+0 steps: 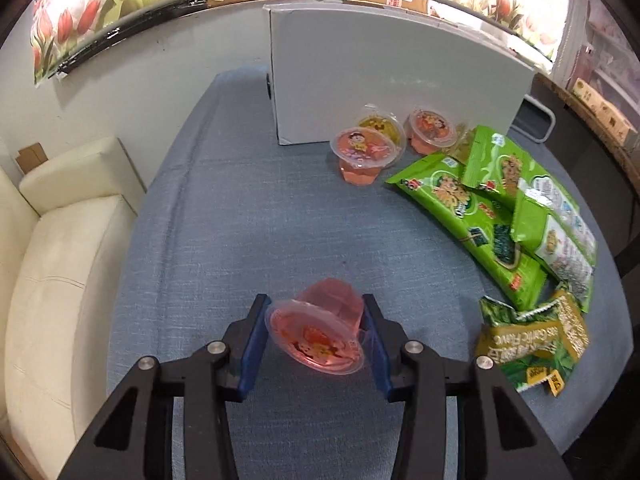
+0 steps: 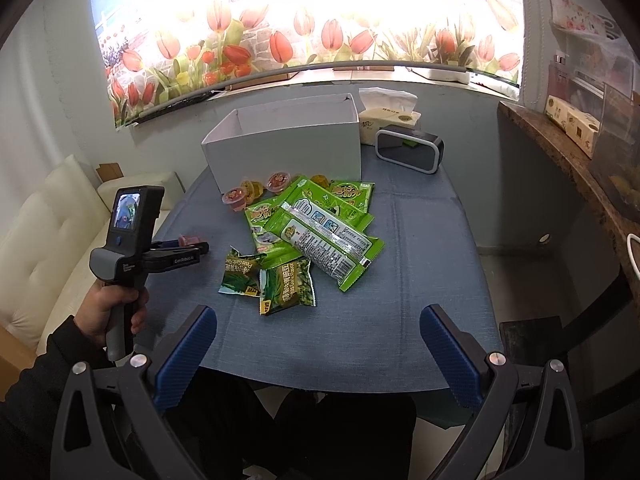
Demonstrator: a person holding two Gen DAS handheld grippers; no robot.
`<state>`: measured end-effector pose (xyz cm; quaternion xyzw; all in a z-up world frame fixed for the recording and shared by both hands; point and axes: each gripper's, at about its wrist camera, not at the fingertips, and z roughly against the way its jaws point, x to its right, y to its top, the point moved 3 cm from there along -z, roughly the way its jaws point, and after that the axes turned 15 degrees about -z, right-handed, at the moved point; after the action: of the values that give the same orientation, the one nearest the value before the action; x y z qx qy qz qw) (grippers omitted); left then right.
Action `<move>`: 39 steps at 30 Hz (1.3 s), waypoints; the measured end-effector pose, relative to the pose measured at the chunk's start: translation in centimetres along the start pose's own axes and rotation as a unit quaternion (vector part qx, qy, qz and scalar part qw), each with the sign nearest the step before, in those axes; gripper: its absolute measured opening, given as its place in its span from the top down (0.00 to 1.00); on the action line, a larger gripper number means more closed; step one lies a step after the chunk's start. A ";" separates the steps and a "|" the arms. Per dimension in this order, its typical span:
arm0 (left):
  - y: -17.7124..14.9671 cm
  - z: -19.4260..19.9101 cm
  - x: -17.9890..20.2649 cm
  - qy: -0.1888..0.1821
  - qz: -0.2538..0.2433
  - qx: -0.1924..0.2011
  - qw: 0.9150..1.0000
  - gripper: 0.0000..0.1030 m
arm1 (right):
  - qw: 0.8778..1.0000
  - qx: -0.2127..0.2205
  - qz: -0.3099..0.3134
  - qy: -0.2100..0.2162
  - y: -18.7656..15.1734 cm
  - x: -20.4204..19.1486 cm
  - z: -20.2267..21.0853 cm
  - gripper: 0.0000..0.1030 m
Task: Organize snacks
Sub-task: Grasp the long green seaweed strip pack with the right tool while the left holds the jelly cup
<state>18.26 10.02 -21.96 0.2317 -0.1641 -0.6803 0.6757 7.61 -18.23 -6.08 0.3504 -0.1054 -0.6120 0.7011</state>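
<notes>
The left hand-held gripper [image 1: 316, 334] clamps a pink jelly cup [image 1: 320, 332] – the right hand-held gripper [image 2: 318, 344], gaping and bare, alone shows the white box [image 2: 286, 140] open-topped.

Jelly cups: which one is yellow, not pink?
The yellow jelly cup at the back of the trio beside the white box; its neighbours and the cup held in the left gripper are pink.

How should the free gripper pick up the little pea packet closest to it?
Take the pea packet across its puffy middle, coming straight down from above with the right gripper, whose jaws are wide open. It lies flat on the blue tablecloth, so there is no side to slide under. Its left edge touches the other pea packet, so keep the jaws clear of that one.
</notes>
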 end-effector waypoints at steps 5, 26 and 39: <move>-0.8 1.0 -0.5 -0.033 0.015 0.021 0.999 0.52 | 1.000 -0.003 0.005 0.001 -0.2 -0.2 -0.4 0.00; -2.4 13.2 3.5 -0.080 -0.012 0.096 0.992 0.52 | 0.991 -0.019 0.135 -0.017 3.0 -2.0 -15.6 0.00; -3.0 14.8 2.7 -0.075 -0.010 0.106 0.992 0.52 | 0.981 -0.056 0.179 -0.044 4.2 -2.2 -22.2 0.20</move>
<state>7.82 6.14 -11.41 0.2522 -0.2826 -0.6815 0.6262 23.14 -8.17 -19.12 0.2583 -0.1626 -0.4969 0.8124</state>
